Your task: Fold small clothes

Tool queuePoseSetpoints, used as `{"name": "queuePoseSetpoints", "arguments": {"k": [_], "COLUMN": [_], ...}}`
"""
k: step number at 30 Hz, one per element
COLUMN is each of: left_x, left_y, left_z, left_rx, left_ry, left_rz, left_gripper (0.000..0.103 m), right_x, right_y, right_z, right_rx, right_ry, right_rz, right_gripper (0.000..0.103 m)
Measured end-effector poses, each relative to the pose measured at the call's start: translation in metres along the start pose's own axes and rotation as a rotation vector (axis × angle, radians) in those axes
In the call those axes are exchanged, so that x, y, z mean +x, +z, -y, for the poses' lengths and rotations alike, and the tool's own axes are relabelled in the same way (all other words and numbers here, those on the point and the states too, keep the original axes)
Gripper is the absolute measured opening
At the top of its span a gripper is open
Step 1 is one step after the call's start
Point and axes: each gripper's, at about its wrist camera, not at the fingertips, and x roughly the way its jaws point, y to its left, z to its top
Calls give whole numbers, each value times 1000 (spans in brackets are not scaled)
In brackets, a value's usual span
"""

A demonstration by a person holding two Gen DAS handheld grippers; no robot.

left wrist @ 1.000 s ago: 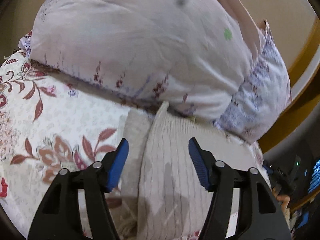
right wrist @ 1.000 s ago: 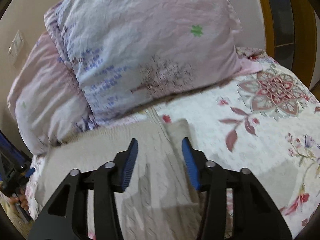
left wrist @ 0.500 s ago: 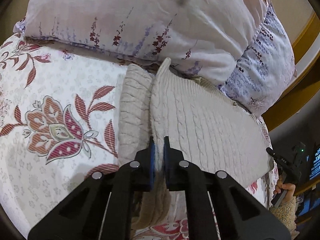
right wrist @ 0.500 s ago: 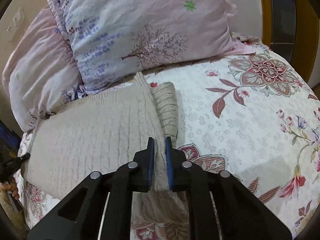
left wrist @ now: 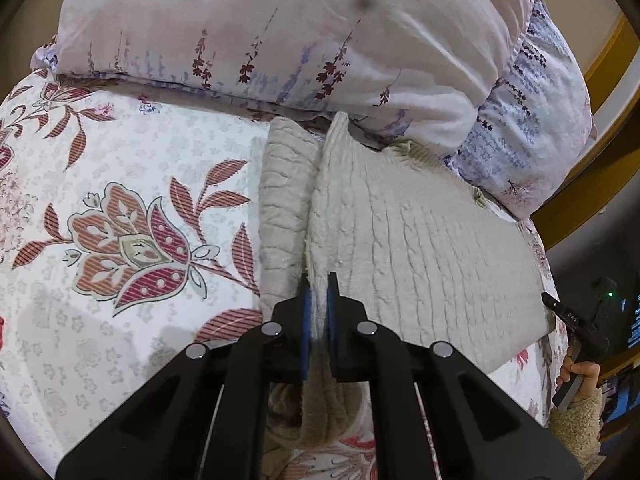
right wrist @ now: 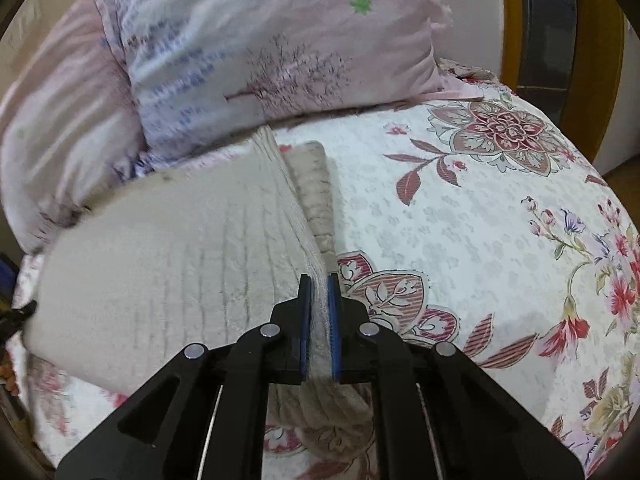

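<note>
A beige cable-knit sweater (left wrist: pixel 420 248) lies on the floral bedspread, its far end against the pillows. My left gripper (left wrist: pixel 318 292) is shut on a raised ridge of the sweater's knit, which stands up between the blue pads. A narrower folded part of the sweater (left wrist: pixel 280 200) lies just left of the ridge. In the right wrist view the sweater (right wrist: pixel 160 264) spreads to the left, and my right gripper (right wrist: pixel 320 292) is shut on its raised edge. A folded strip (right wrist: pixel 316 184) lies right of that edge.
Two pale floral pillows (left wrist: pixel 280 28) (right wrist: pixel 272 40) lie behind the sweater. The floral bedspread (left wrist: pixel 120 220) (right wrist: pixel 480 220) stretches to the sides. A wooden bed frame (left wrist: pixel 608 64) (right wrist: pixel 508 20) borders the bed. A person's hand holding a dark device (left wrist: pixel 580 360) is at the bed's right edge.
One second ago both grippers were open over the sweater. They have closed on its knit and drawn back, pulling the fabric up into a ridge.
</note>
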Motion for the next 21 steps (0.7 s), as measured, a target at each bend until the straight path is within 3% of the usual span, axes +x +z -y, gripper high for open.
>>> {"name": "queuePoseSetpoints", "arguments": {"k": [4, 6, 7, 9, 13, 17, 21], "left_x": [-2, -8, -12, -23, -28, -11, 13], "left_y": [1, 1, 2, 2, 2, -1, -9], "left_z": [2, 3, 5, 14, 40, 64, 61], "left_rx": [-7, -7, -3, 27, 112, 190, 181], "left_ry": [-2, 3, 9, 34, 30, 21, 44], "left_rz": [4, 23, 44, 113, 177, 142, 60], "left_gripper": [13, 24, 27, 40, 52, 59, 59], "right_x": [-1, -9, -15, -25, -22, -10, 13], "right_y": [4, 6, 8, 11, 13, 11, -2], "right_z": [-6, -7, -10, -19, -47, -77, -96], "right_rx": [-27, -20, -23, -48, -127, -200, -279], "right_ry": [-50, -70, -70, -50, 23, 63, 9], "right_rz": [-6, 25, 58, 96, 90, 59, -2], "right_gripper": [15, 29, 31, 34, 34, 34, 55]}}
